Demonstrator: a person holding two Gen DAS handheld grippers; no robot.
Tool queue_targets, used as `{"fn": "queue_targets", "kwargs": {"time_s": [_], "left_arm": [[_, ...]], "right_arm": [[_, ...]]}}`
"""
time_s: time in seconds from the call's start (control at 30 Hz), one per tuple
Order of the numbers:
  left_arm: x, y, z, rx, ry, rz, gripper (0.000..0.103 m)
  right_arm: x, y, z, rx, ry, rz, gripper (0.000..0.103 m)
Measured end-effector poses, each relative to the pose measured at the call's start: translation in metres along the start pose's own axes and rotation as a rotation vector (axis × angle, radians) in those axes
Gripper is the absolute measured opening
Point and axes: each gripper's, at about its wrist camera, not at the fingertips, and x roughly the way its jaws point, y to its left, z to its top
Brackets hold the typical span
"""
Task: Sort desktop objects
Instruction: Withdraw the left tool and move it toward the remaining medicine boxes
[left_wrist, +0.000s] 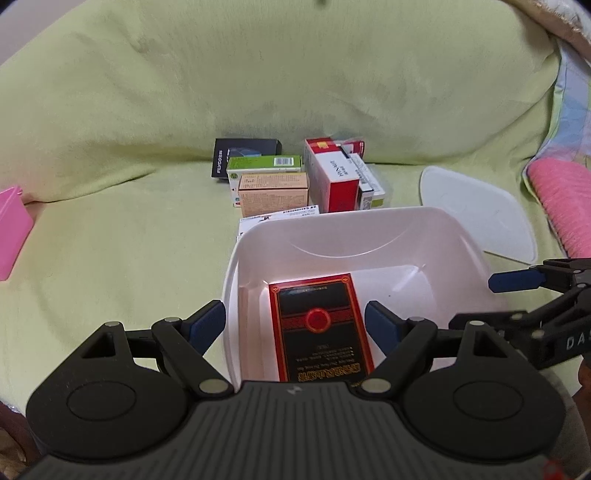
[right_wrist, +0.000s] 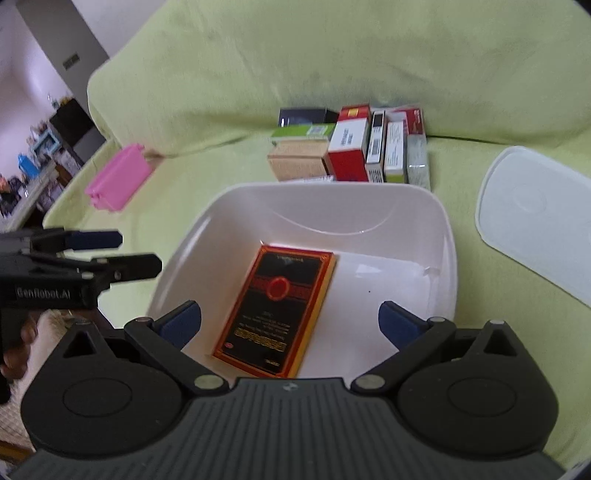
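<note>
Two claws are hovering over a white plastic tub (left_wrist: 458, 236) that is sitting on a green-covered sofa seat (left_wrist: 110, 240). Inside the tub a black and red box (right_wrist: 277, 310) with gold lettering is lying flat on the bottom, its print too blurred to read. The left claw (left_wrist: 295, 325) is hanging with its blue-padded fingers (left_wrist: 207, 325) spread wide and holding nothing, one finger outside the tub's left wall and the other over its interior. The right claw (right_wrist: 291, 321) is likewise standing wide open and empty above the tub's near edge. In the right wrist view the left claw's body is showing the writing "GenRobot.AI", and a person's hand (right_wrist: 18, 350) is gripping its handle. Behind the tub a cluster of small boxes (left_wrist: 295, 177) is standing together: a black box (left_wrist: 243, 155) with white lettering I cannot read for sure, a green box (left_wrist: 264, 164) bearing a barcode, a tan box (left_wrist: 273, 192), and a red and white carton (left_wrist: 332, 177) whose text is illegible. A white lid (right_wrist: 535, 218) is lying to the right of the tub, and a pink case (right_wrist: 118, 177) is resting well to the left.
</note>
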Motion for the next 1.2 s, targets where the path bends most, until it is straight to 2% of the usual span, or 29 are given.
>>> {"fn": "queue_targets", "kwargs": {"time_s": [0.17,0.27,0.33,0.4,0.53,0.7,0.93,1.2], "left_arm": [[0.023,0.005,0.000,0.007,0.025,-0.014,0.083],[0.033,0.008,-0.001,0.010,0.037,-0.019,0.083],[0.038,0.010,-0.002,0.013,0.043,-0.021,0.083],[0.040,0.011,-0.001,0.023,0.037,-0.026,0.083],[0.041,0.019,0.007,0.031,0.015,-0.029,0.083],[0.043,0.031,0.019,0.035,-0.016,-0.030,0.082],[0.054,0.051,0.044,0.018,-0.049,-0.026,0.081],[0.072,0.080,0.066,-0.021,-0.073,-0.035,0.076]], "right_arm": [[0.017,0.000,0.004,-0.048,0.027,0.006,0.095],[0.022,0.001,0.009,-0.078,0.029,0.008,0.087],[0.023,0.001,0.013,-0.094,0.029,0.008,0.068],[0.025,0.001,0.017,-0.109,0.029,0.010,0.064],[0.028,0.001,0.025,-0.140,0.028,0.016,0.060],[0.031,0.002,0.051,-0.170,0.010,0.026,0.055],[0.047,-0.001,0.091,-0.184,-0.029,0.023,0.055],[0.076,-0.004,0.122,-0.197,0.003,0.058,0.051]]}}
